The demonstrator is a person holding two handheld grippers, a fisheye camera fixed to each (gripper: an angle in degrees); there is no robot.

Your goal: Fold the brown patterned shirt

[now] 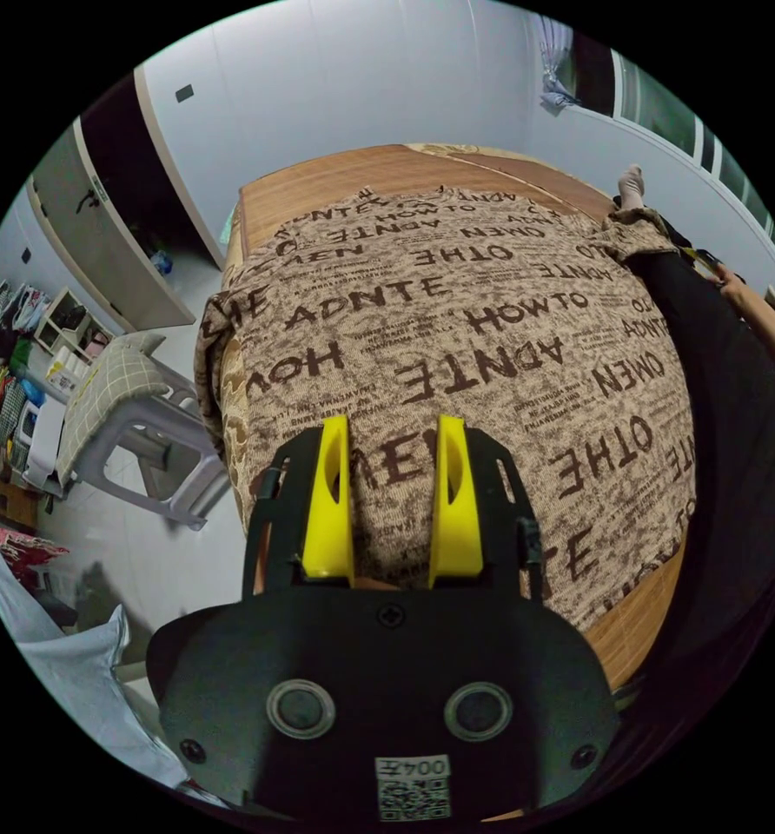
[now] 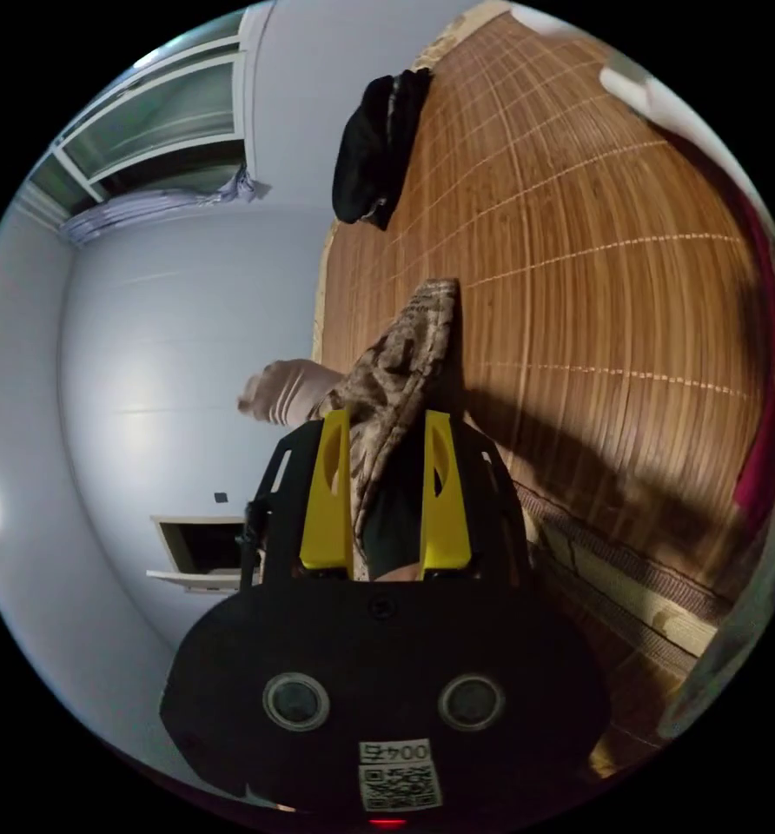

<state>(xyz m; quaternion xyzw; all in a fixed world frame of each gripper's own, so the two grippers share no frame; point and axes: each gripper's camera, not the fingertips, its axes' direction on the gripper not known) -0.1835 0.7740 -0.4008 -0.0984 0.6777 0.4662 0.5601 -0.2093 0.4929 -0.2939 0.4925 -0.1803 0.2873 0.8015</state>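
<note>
Left gripper hovers with jaws parted over the brown patterned shirt, spread flat ahead across the bamboo mat; right gripper (also parted) straddles a raised fold without clamping.

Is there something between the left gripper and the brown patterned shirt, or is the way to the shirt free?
Nothing visible blocks it. The left gripper hangs directly over the brown patterned shirt, jaws apart, with only shirt fabric showing between them. The black cloth lies off at the shirt's edge.
</note>
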